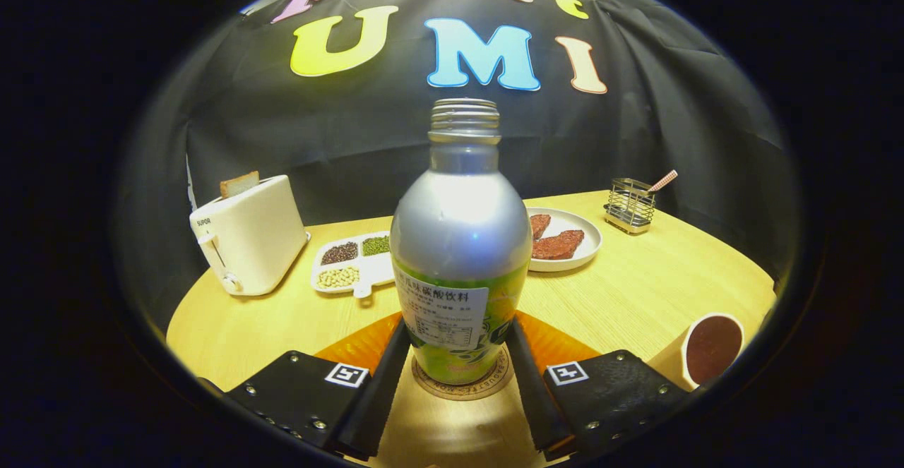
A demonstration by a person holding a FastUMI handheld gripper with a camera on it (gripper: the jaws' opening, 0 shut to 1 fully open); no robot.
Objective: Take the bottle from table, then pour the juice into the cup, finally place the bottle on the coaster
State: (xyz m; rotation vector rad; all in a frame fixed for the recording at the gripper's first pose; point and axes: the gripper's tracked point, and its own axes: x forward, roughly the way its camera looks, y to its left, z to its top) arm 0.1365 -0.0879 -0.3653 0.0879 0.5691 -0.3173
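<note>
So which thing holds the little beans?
On the round wooden table, look beyond the claw gripping the silver bottle. Between the cream toaster and the white meat plate lies the white divided tray, alone in having compartments.

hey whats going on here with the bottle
A hand-held gripper has its two fingers on either side of an uncapped silver and green bottle, which stands upright on a round coaster on the wooden table. Both fingers appear to touch the bottle's lower body. A cup holding dark liquid sits off to the right. Judging by this, the pour looks done and the bottle is being set down on the coaster.
</note>
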